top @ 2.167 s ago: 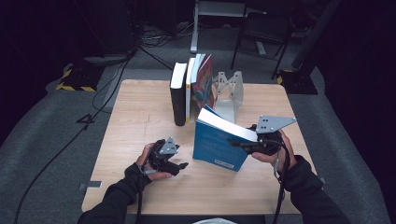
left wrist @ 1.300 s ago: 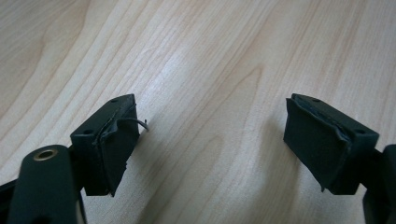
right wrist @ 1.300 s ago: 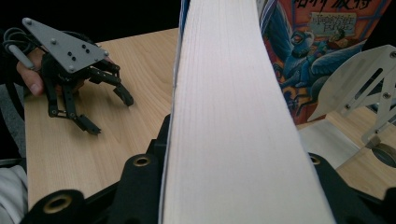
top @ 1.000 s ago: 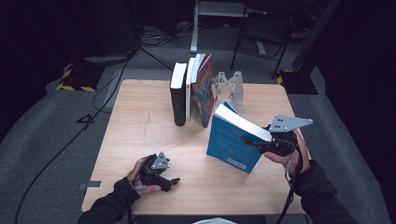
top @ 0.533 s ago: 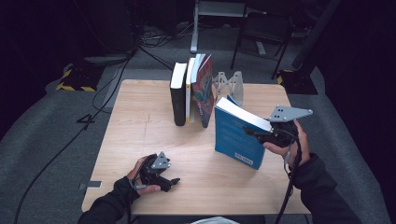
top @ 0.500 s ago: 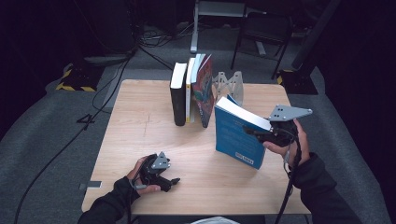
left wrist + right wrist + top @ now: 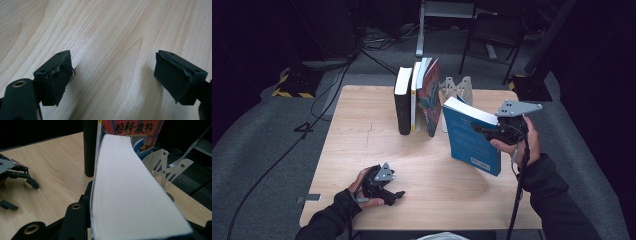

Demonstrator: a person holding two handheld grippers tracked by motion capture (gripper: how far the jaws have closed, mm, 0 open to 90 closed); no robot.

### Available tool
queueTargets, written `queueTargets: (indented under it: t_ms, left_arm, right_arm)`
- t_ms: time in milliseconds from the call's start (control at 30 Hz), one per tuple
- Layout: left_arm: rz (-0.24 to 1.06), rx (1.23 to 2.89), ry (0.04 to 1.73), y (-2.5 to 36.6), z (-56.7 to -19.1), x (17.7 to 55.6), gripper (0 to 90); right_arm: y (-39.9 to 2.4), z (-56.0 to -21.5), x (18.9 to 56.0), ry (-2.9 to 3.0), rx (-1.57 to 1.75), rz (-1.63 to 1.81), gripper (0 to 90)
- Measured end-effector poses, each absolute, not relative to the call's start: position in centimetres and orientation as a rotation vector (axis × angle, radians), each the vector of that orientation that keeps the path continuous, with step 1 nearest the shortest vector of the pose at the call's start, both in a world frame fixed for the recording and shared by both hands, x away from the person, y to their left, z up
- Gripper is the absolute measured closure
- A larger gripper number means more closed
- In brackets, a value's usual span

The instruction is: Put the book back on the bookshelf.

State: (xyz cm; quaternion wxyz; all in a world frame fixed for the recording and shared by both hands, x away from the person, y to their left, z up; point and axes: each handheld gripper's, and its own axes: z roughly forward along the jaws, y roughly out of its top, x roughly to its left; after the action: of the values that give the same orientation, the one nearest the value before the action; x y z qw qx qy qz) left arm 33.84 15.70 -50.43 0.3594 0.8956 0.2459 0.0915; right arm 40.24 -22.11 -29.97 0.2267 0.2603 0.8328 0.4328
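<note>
Wooden worktop [image 7: 362, 150] carries the idle left hand-held gripper [image 7: 393, 196] at its near edge, jaws spread and empty. Farther on, the right hand-held gripper [image 7: 482, 131] pinches the blue paperback [image 7: 469, 135], held upright off the surface, long axis vertical. Beyond and to its left stands the row of books [image 7: 417, 97] against the white bookend [image 7: 458, 89]; the gap beside the red book [image 7: 431, 97] is nearest the right hand.

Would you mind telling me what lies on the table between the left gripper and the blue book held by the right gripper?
Nothing: in the high view, only bare wooden table separates the left gripper from the blue book clamped in the right gripper.
</note>
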Motion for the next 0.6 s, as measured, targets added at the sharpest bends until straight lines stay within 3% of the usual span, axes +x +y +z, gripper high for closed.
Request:
queueTargets:
  t_ms: [600]
  left_arm:
    - [0.226,2.314,0.609,15.6,-50.4,33.9,15.4]
  right_arm:
    - [-20.7,-28.6,45.0,2.191,0.831,1.164,60.4]
